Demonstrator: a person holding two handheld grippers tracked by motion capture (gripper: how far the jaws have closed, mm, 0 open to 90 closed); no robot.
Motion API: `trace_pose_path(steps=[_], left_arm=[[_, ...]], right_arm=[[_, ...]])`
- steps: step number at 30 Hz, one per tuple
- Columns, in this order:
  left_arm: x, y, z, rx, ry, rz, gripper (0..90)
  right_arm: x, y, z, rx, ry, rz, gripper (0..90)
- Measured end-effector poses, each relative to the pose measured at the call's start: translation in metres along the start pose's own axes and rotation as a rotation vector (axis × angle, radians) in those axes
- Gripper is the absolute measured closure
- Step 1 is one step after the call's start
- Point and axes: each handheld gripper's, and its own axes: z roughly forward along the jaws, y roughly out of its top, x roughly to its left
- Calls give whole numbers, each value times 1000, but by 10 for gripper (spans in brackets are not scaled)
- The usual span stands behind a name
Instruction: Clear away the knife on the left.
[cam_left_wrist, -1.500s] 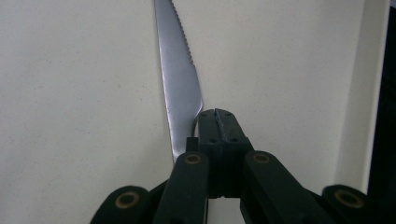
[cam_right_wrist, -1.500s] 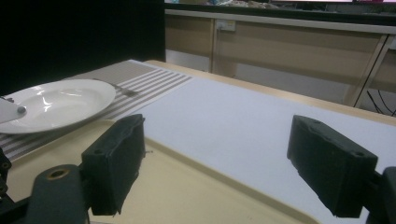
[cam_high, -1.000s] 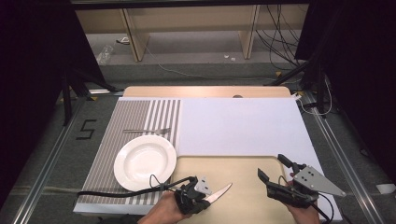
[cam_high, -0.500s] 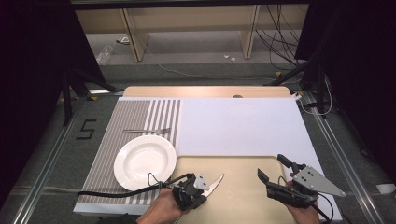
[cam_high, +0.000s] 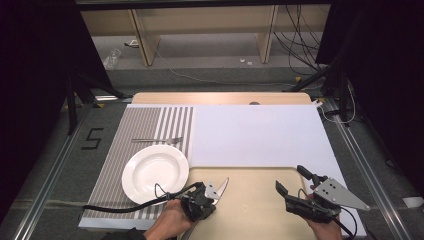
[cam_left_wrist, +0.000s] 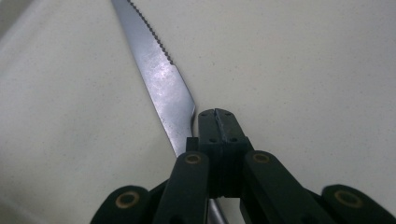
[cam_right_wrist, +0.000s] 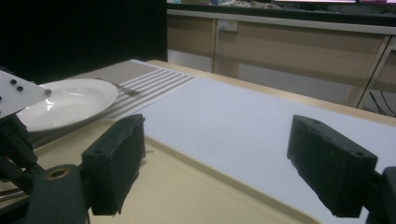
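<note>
Knife (cam_left_wrist: 161, 84), steel, serrated along one edge: lying clamped between the jaws of the left gripper (cam_left_wrist: 218, 122), its blade running out ahead of them and off to their left, low over the beige tray (cam_high: 250, 200); in the high view the blade (cam_high: 219, 188) is sticking out ahead of those jaws toward the desk's middle.

Left gripper (cam_high: 202, 200): jaws pressing together on the knife near where blade meets handle, a hand (cam_high: 167, 225) carrying it above the tray's near left part.

Right gripper (cam_high: 295, 182): jaws standing wide apart, nothing between them, hovering over the tray's right side, well apart from the knife.

White plate (cam_high: 155, 172): resting on the striped placemat (cam_high: 150, 125), beyond and to the left of the left jaws.

Fork (cam_high: 157, 140): lying on the placemat just past the plate.

White sheet (cam_high: 255, 135): covering the desk (cam_high: 220, 98) ahead of both pairs of jaws.
</note>
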Motion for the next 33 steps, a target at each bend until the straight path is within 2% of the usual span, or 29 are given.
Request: trace_pose_path(steps=[4, 7, 10, 18, 23, 26, 33], left_arm=[[3, -2, -1, 6, 16, -8, 894], [8, -4, -3, 3, 7, -35, 895], [12, -7, -5, 6, 36, -45, 895], [23, -13, -9, 15, 43, -81, 895], [25, -15, -10, 18, 45, -88, 895], [25, -16, -11, 24, 70, -80, 895], [28, -20, -14, 30, 70, -93, 895]], right_arm=[[0, 0, 0, -1, -1, 0, 200], [0, 0, 0, 2, -1, -2, 200], [0, 0, 0, 1, 0, -2, 199], [0, 0, 0, -4, 0, -1, 200], [0, 0, 0, -5, 0, -3, 200], [0, 0, 0, -5, -1, -3, 200], [0, 0, 0, -7, -1, -3, 200]])
